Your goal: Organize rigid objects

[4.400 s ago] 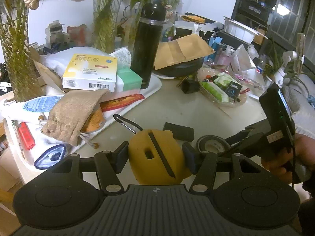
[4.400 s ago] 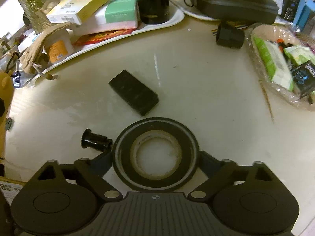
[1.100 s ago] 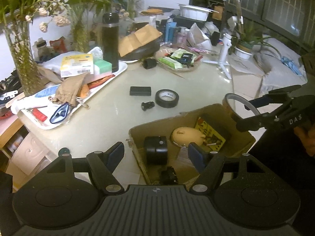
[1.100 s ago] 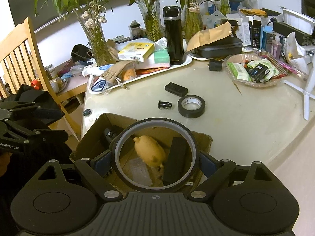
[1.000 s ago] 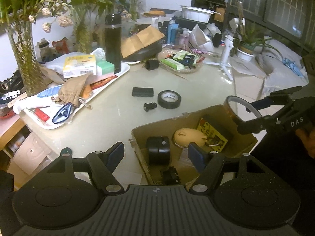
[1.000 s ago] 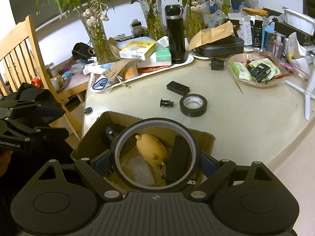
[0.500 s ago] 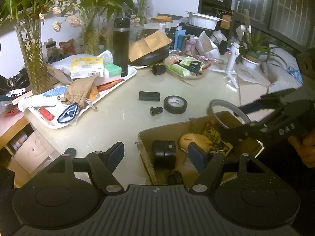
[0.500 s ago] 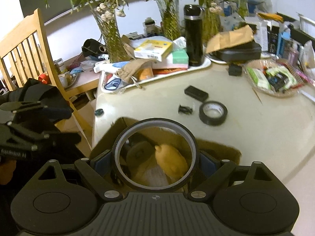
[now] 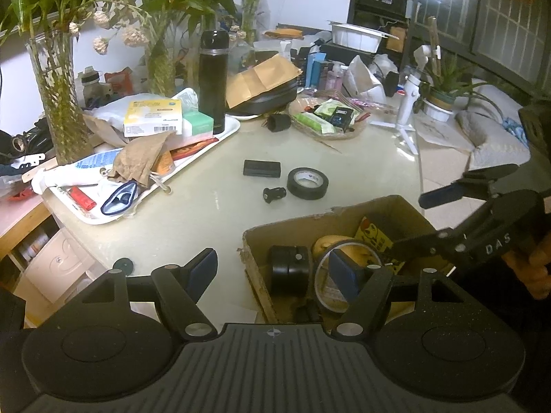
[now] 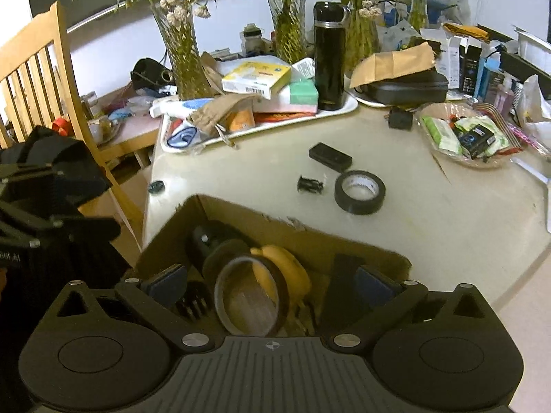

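Observation:
A cardboard box (image 10: 275, 222) stands at the table's near edge; it also shows in the left wrist view (image 9: 292, 222). In it lie a yellow toy (image 10: 292, 268), a black cylinder (image 9: 287, 270) and a thin tape ring (image 10: 249, 297), which leans against the toy, free of the pads. My right gripper (image 10: 272, 287) is open above the box, astride the ring. My left gripper (image 9: 273, 270) is open and empty by the box's left wall. On the table lie a black tape roll (image 9: 307, 183), a small black part (image 9: 274, 194) and a black block (image 9: 261, 168).
A white tray (image 9: 220, 137) with boxes, a cloth bag and a black flask (image 9: 213, 81) stands at the left. A basket of packets (image 9: 325, 117) is at the back. Vases of plants line the far side. A wooden chair (image 10: 44, 79) stands beside the table.
My right gripper has opened and let go of the thin tape ring, which has dropped into the box against the yellow toy. My left gripper stays open and has shifted slightly.

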